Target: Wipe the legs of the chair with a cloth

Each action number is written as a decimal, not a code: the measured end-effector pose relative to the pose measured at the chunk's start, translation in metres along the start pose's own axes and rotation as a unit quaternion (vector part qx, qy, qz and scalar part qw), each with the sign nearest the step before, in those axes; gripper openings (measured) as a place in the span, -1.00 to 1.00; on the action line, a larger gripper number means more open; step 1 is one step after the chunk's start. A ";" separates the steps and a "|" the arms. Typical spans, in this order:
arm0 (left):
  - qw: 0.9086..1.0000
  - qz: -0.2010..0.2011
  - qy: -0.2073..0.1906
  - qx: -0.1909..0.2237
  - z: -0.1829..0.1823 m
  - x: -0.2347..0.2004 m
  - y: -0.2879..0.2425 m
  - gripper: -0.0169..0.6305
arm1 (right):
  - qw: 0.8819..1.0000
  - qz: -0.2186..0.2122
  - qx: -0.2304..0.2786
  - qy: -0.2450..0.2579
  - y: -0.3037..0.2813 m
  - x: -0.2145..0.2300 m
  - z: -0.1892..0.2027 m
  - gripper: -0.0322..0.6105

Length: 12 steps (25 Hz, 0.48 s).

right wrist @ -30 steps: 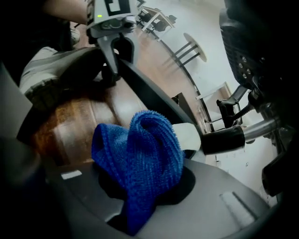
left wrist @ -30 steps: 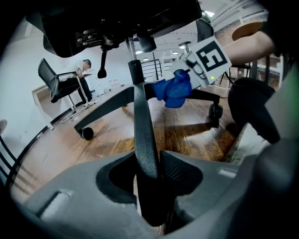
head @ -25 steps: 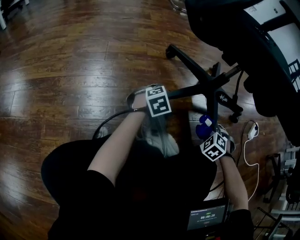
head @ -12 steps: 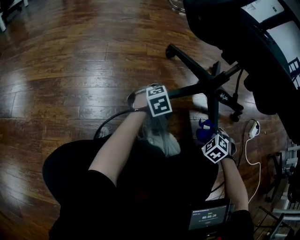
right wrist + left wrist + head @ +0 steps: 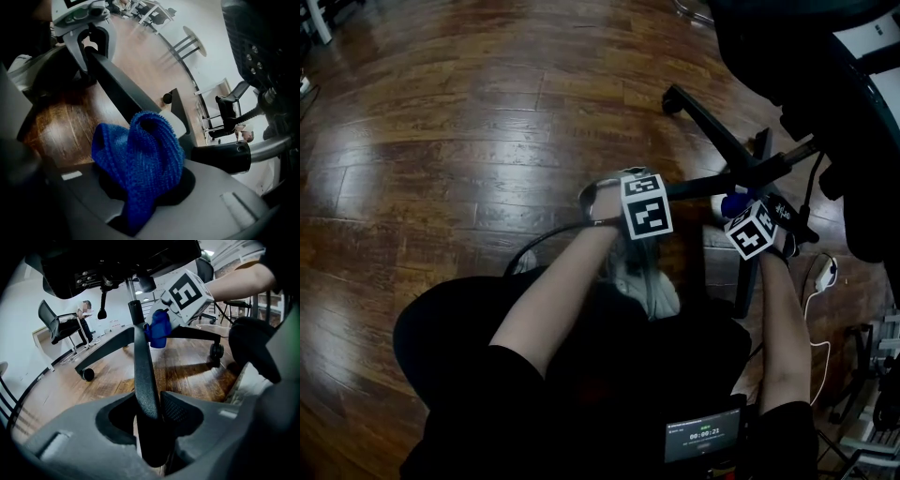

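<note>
The black office chair's star base (image 5: 759, 161) stands on the wood floor, its legs spreading out from the hub. My left gripper (image 5: 147, 414) is shut on one leg (image 5: 140, 366) near that leg's outer end, below its marker cube (image 5: 645, 206). My right gripper (image 5: 143, 183) is shut on a bunched blue cloth (image 5: 140, 154). The cloth (image 5: 734, 203) lies against that same leg close to the hub, and it shows again in the left gripper view (image 5: 157, 330). In the right gripper view the leg (image 5: 119, 91) runs up to the left gripper (image 5: 89, 28).
The chair seat (image 5: 825, 66) overhangs the base at upper right. A white power strip (image 5: 822, 272) with cable lies on the floor right of the base. A small screen (image 5: 703, 436) sits at the bottom edge. A caster (image 5: 88, 374) ends another leg; a seated person (image 5: 79, 317) is far off.
My right gripper has carried the blue cloth up and away from me, from beside the near leg to the hub end of the leg that the left gripper holds. The left gripper kept still.
</note>
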<state>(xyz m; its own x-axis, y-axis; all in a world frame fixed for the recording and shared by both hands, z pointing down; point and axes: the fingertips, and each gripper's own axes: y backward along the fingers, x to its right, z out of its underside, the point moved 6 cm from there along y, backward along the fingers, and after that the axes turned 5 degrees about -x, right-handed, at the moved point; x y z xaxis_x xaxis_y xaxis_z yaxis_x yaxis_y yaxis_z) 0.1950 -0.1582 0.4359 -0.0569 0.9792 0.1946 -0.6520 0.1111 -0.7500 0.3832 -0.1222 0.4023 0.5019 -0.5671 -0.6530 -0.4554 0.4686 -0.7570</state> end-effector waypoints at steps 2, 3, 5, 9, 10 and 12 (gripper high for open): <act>1.000 0.002 0.000 0.000 0.001 0.000 0.001 -0.48 | 1.000 0.002 0.002 0.004 0.003 -0.003 -0.001 -0.67; 1.000 0.002 -0.001 0.000 0.001 0.000 0.001 -0.48 | 1.000 0.000 0.005 0.006 0.006 -0.007 0.002 -0.67; 1.000 0.001 -0.002 0.000 0.001 0.000 0.001 -0.48 | 1.000 -0.018 0.005 0.009 0.014 -0.023 0.012 -0.67; 1.000 0.001 -0.001 -0.001 0.003 0.000 0.001 -0.48 | 0.997 -0.069 0.001 0.036 0.040 -0.081 0.045 -0.67; 1.000 0.001 -0.001 -0.001 0.003 0.000 0.000 -0.48 | 0.996 -0.083 -0.002 0.042 0.048 -0.098 0.055 -0.67; 1.000 0.000 -0.002 0.000 0.003 0.000 0.000 -0.48 | 0.993 -0.108 -0.009 0.049 0.061 -0.126 0.073 -0.67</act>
<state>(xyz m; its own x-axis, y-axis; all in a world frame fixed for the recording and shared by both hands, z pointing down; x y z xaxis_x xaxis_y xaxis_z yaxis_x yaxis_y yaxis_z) 0.1924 -0.1591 0.4381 -0.0594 0.9787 0.1965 -0.6514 0.1112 -0.7505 0.3459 0.0277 0.4367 0.5169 -0.7164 -0.4686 -0.3580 0.3163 -0.8785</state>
